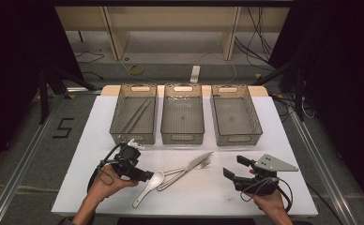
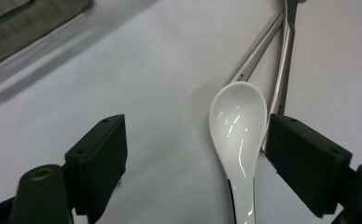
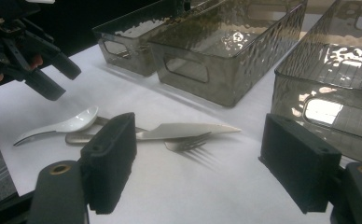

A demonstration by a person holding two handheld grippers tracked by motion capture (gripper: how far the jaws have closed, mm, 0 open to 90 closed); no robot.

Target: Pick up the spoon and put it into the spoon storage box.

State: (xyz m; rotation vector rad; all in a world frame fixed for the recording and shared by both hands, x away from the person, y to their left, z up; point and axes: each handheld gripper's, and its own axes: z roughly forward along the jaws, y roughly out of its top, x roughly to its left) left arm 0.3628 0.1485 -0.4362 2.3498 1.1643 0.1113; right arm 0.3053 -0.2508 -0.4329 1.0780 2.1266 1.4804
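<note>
**White spoon between the left fingers**

The white spoon (image 2: 239,135) lies on the white tabletop (image 1: 208,192), bowl up, between the left gripper's (image 2: 195,154) spread fingers (image 2: 100,158), nearer the right-hand one and untouched. A knife (image 1: 189,168) and fork (image 1: 182,171) lie just beside it. The right gripper (image 1: 236,168) hovers open, well apart.

The left gripper (image 1: 148,176) is sitting low at about 8 o'clock, pointing toward 4 o'clock, with its fingers (image 2: 100,158) standing wide apart. The right gripper (image 1: 236,168) is resting at about 4 o'clock, pointing toward 10 o'clock, fingers (image 3: 111,154) gaping wide and gripping nothing.
</note>
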